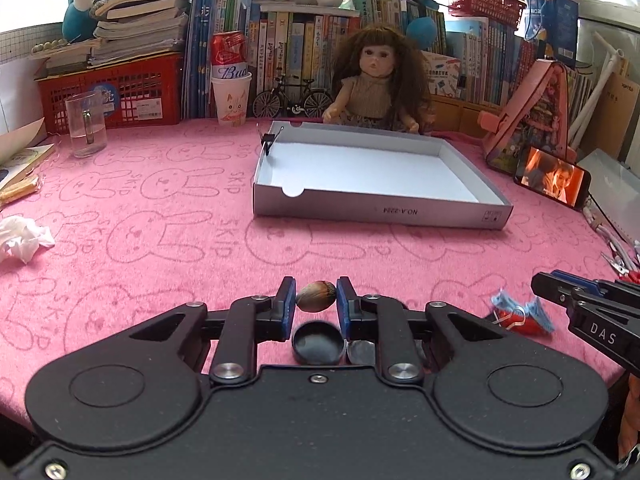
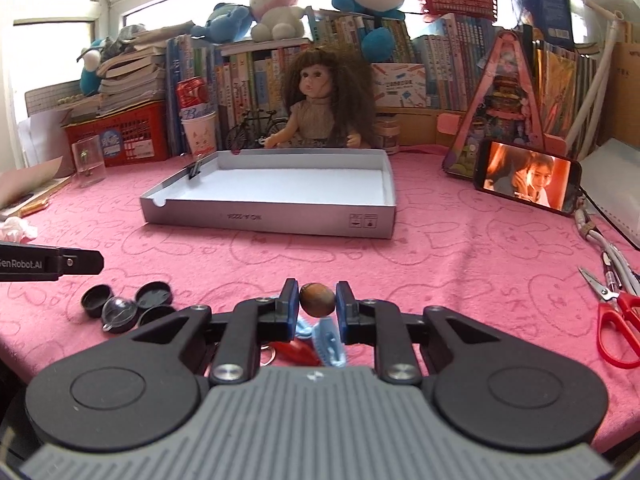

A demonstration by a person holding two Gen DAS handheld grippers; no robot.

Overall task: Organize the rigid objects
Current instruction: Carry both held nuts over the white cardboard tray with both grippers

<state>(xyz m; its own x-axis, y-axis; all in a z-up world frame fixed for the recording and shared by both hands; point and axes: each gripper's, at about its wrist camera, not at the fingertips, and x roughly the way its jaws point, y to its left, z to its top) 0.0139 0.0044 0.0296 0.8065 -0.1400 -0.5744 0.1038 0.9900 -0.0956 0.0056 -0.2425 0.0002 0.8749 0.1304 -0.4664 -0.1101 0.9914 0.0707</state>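
- Left tool (image 1: pixel 316 300) points forward and somewhat down over the pink bench (image 1: pixel 160 240); its blue pads are pressed on a brown oval nut (image 1: pixel 316 297), lifted clear of the cloth
- Right tool (image 2: pixel 317 300) sits in the same tilted pose, clamped on a second brown nut (image 2: pixel 317 299), also off the bench
- The grey shallow box (image 1: pixel 376 210) lies well ahead of both tools, open side up, a black binder clip (image 1: pixel 267 141) on its left wall
- Black caps (image 2: pixel 154 296) and a clear dome (image 2: pixel 118 310) lie near the front edge, partly hidden by the left tool's body
- A red and blue trinket (image 2: pixel 316 344) shows only in pieces beneath the right tool; what it is cannot be told
- Red scissors (image 2: pixel 618 320) are cut off at the edge
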